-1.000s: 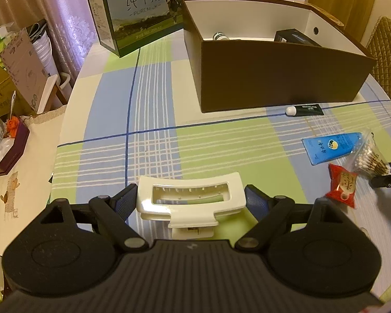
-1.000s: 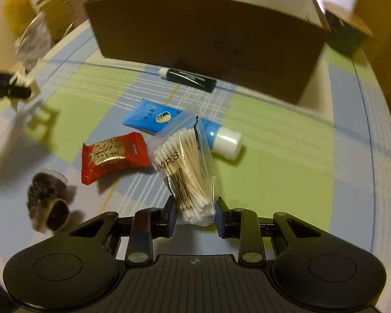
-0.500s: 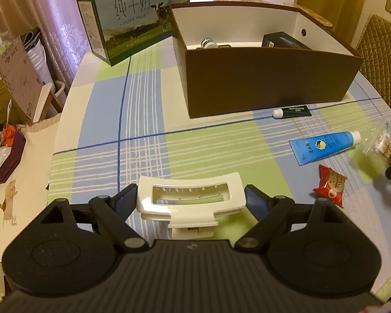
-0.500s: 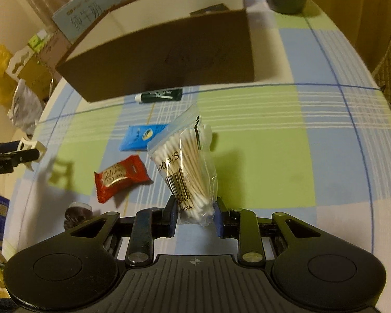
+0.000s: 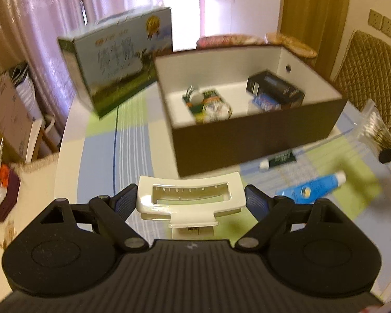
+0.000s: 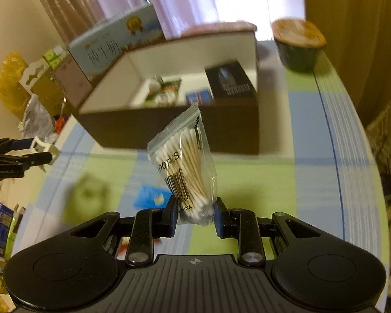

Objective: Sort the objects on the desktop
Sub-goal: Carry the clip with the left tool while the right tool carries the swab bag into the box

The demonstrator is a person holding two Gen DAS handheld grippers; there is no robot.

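while both hover, left hand-held gripper (image 5: 191,203) clasps clip (image 5: 190,199), right hand-held gripper (image 6: 194,215) pinches swab bag (image 6: 186,167)

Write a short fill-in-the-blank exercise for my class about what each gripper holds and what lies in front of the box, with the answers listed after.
1. The right gripper is shut on a clear bag of cotton ______.
2. The left gripper holds a ______ hair clip.
3. The blue tube lies on the tablecloth, ______ the brown box.
4. The small dark tube has a ______ cap.

Answers: swabs; white; outside; white
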